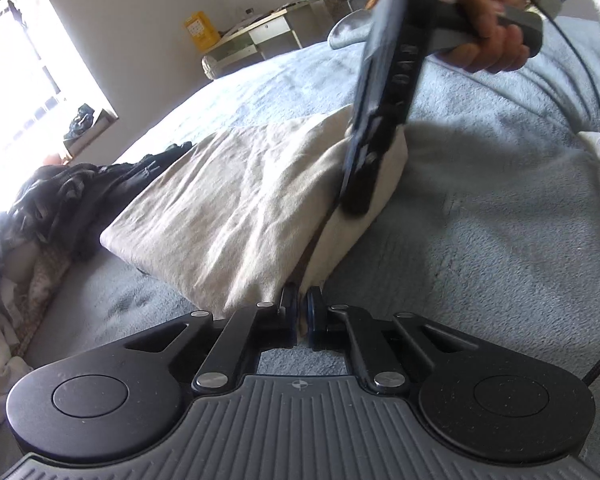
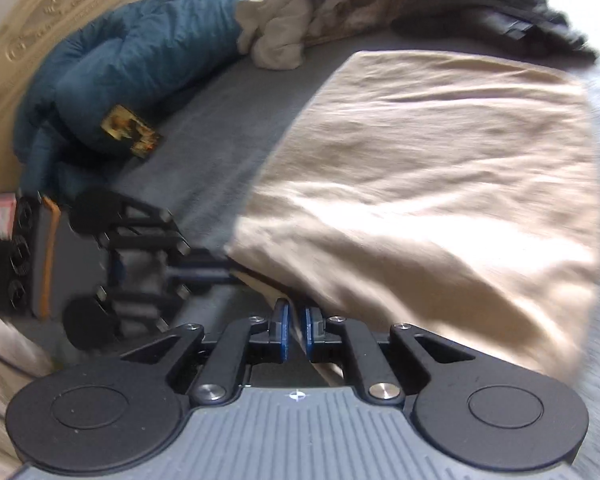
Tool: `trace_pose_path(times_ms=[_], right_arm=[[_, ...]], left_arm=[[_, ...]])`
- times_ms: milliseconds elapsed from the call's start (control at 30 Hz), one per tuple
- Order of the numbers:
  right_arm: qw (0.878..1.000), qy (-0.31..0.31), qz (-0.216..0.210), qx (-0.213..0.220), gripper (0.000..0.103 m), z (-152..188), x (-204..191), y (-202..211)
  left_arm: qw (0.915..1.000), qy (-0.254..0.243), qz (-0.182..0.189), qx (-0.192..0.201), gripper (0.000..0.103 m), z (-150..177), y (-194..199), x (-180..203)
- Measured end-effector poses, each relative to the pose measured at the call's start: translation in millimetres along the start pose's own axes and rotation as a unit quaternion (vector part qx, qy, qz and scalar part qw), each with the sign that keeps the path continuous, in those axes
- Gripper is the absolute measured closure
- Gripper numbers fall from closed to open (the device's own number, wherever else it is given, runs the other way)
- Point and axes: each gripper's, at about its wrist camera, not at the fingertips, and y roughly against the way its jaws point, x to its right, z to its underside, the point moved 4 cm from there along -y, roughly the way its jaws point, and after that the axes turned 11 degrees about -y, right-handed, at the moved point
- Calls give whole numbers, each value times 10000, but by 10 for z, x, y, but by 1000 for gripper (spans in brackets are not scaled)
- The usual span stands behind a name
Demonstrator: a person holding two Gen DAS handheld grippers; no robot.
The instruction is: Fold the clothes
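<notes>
Beige garment (image 1: 236,204): your task piece, a creased beige cloth lying folded on the grey blanket (image 1: 480,208) that covers the bed; its near corner comes right up to your left gripper

Left gripper (image 1: 300,312): your jaws are closed tight on the near corner of the beige garment, with a sliver of cloth showing between the blue pads; in the right wrist view the same tool (image 2: 224,264) sits at the garment's left edge, pinching it

Right gripper (image 2: 296,332): your pads are almost together with an edge of the beige garment (image 2: 440,184) running between them, so you grip it at its near edge; from the left wrist view this tool (image 1: 360,200) comes down on the garment's far right corner

Right hand (image 1: 488,28): wrapped round the handle above the garment, a cable trailing off it to the right

Dark clothes (image 1: 76,200): a black heap just beyond the garment's far left end, touching the blanket

Pale clothes (image 2: 276,36): a crumpled cream bundle past the garment's far edge, beside the dark heap

Blue quilt (image 2: 132,64): rolled up along the blanket's edge, well left of the garment, with a small printed tag (image 2: 130,130)

Yellow box (image 1: 199,29): on the floor by the wall, far beyond the garment
</notes>
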Motion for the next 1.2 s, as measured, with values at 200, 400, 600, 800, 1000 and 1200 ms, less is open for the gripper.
trace_pose_path(times_ms=[200, 400, 600, 800, 1000, 1200], right_arm=[[9868, 1057, 1012, 693, 95, 145, -220, 137], [9657, 2033, 903, 1338, 95, 309, -556, 461], [9539, 2823, 830, 591, 95, 584, -755, 158], [9344, 2931, 1623, 1208, 95, 410, -637, -99], [9328, 2867, 1696, 1375, 95, 342, -603, -170], [9358, 2814, 1492, 1514, 95, 383, -642, -51]], left_arm=[[9997, 215, 66, -54, 99, -11, -11, -38], [9971, 718, 214, -139, 99, 7, -29, -129], [9898, 1341, 442, -159, 99, 16, -4, -250], [9764, 2061, 639, -127, 99, 53, 32, -370], [9698, 2332, 703, -99, 99, 71, 40, -406], [9726, 2228, 640, -153, 99, 54, 7, -391]])
